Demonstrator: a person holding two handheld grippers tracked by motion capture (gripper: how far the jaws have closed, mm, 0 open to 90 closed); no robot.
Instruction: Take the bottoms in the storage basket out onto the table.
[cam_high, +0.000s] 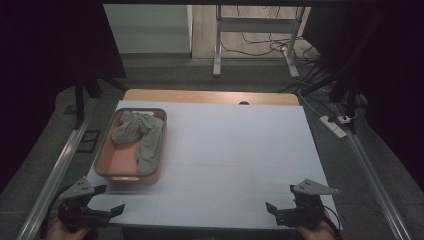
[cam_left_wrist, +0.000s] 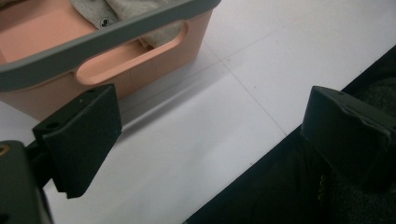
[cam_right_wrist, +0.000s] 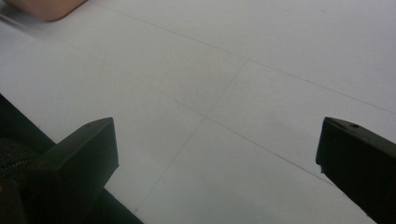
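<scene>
A white-topped bench (cam_high: 235, 165) carries a salmon-pink plastic basket with a grey rim (cam_high: 104, 161) at its left side, holding crumpled grey cloth (cam_high: 140, 132). At the near corners, the left gripper (cam_high: 105, 200) and right gripper (cam_high: 280, 206) hover empty, jaws spread wide.

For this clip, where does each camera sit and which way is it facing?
High view: above the person's side, looking forward and down on the white table; both hands and claws, left claw, right claw.
Left gripper view: on the left claw, facing the salmon plastic basket with grey rim; open jaws.
Right gripper view: on the right claw, facing the tabletop; open jaws.
Shared: the basket.
</scene>
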